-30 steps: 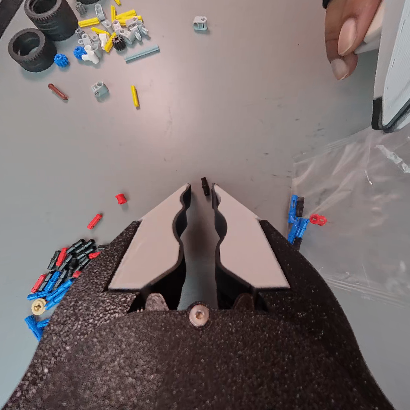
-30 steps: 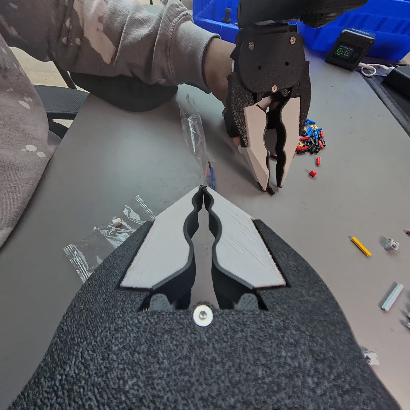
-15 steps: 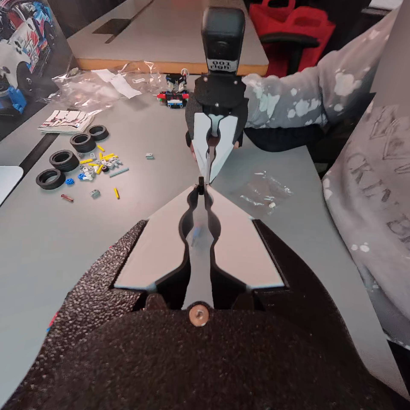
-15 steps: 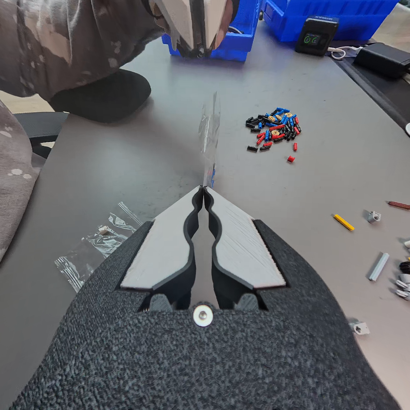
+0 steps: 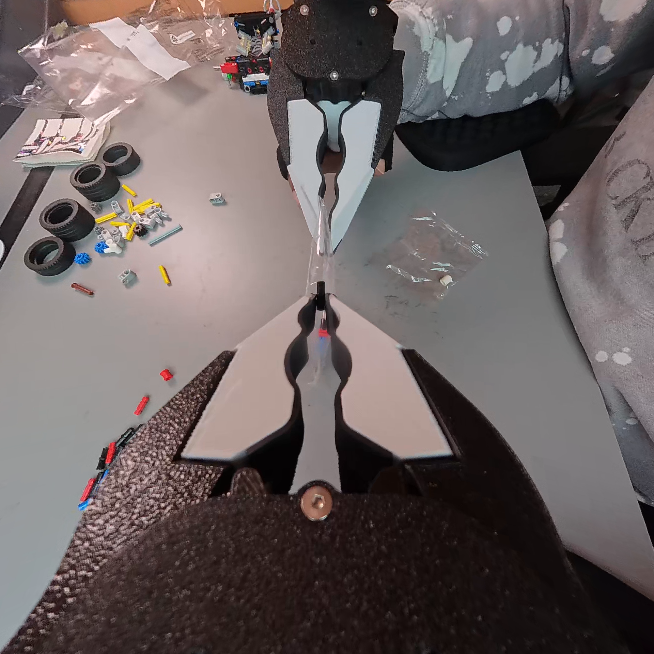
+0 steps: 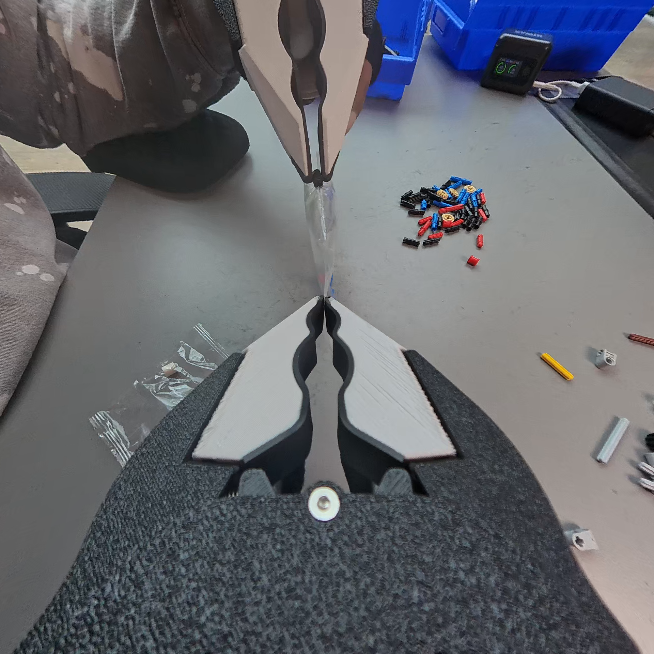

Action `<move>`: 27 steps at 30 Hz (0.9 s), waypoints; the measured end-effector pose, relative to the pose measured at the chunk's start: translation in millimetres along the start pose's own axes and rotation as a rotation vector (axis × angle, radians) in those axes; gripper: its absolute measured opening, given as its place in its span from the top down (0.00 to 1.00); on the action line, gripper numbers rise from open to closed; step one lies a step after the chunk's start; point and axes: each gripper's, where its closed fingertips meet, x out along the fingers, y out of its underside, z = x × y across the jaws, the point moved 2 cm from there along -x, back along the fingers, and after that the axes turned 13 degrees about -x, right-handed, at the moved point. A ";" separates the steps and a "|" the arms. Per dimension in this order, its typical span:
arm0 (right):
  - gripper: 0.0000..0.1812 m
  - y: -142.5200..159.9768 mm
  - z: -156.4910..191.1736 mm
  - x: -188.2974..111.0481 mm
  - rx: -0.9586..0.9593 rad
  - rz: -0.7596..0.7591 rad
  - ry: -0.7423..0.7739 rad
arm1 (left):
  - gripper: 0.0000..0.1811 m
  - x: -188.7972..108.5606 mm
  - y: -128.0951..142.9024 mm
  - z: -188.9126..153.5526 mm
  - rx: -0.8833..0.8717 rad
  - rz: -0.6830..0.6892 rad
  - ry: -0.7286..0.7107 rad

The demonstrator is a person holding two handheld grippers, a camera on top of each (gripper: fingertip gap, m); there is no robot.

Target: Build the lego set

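Note:
My left gripper [image 5: 320, 299] is shut on a small black pin [image 5: 320, 288] and holds it above the grey table [image 5: 212, 318]. My right gripper [image 6: 323, 300] is shut on the edge of a clear plastic bag [image 6: 320, 226] and holds it up. A few red and blue pieces show inside the bag. The two grippers face each other tip to tip, with the bag hanging between them. The left gripper [image 6: 316, 175] with the pin [image 6: 316, 178] sits at the bag's far edge. The right gripper [image 5: 323, 246] shows straight ahead in the left wrist view.
Black tyres [image 5: 60, 223], small yellow and grey parts [image 5: 134, 216] and a part-built model [image 5: 253, 70] lie on the far left. A pile of red, blue and black pins [image 6: 449, 208] lies to the right. Another clear bag [image 5: 431, 247], blue bins [image 6: 531, 28] and a person's sleeves are near. The gap from one gripper's tips to the other's is roughly 7 centimetres. The left gripper is farther from the part-built model [image 5: 253, 70], some 40 centimetres, than the right, some 35 centimetres.
My left gripper closed on the black pin on the table, lifted it and turned to face the right gripper. The right gripper raised the bag and the two tips came closer.

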 end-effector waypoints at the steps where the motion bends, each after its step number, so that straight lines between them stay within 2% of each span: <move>1: 1.00 0.0 0.0 0.0 0.000 -0.001 -0.001 | 0.98 0.0 0.5 -0.2 0.003 0.003 -0.001; 6: 1.00 0.2 -0.3 -0.1 0.002 -0.002 0.000 | 0.93 -0.4 1.0 -1.0 -0.004 0.002 0.008; 9: 1.00 0.3 -0.6 -0.3 0.001 -0.002 0.002 | 0.90 -7.2 -3.1 3.5 -0.036 -0.051 0.014; 11: 1.00 0.4 -0.8 -0.6 0.001 -0.001 0.003 | 0.90 -13.9 -5.0 24.0 -0.092 -0.110 -0.061; 13: 1.00 0.2 -0.4 -0.2 0.002 -0.002 -0.002 | 0.90 -16.4 4.4 61.0 -0.206 -0.130 -0.197; 16: 1.00 -0.3 1.0 0.8 0.000 -0.003 -0.009 | 0.90 -1.1 38.5 108.9 -0.381 -0.042 -0.346; 18: 1.00 -0.4 1.5 0.9 -0.002 -0.003 -0.009 | 0.90 15.1 51.4 125.1 -0.417 -0.004 -0.385; 23: 1.00 -0.4 1.9 0.5 -0.004 -0.002 -0.010 | 0.90 38.9 58.6 143.9 -0.372 0.095 -0.480; 27: 1.00 -0.1 2.5 -0.1 -0.008 0.001 -0.010 | 0.94 46.0 60.0 151.5 -0.381 0.132 -0.492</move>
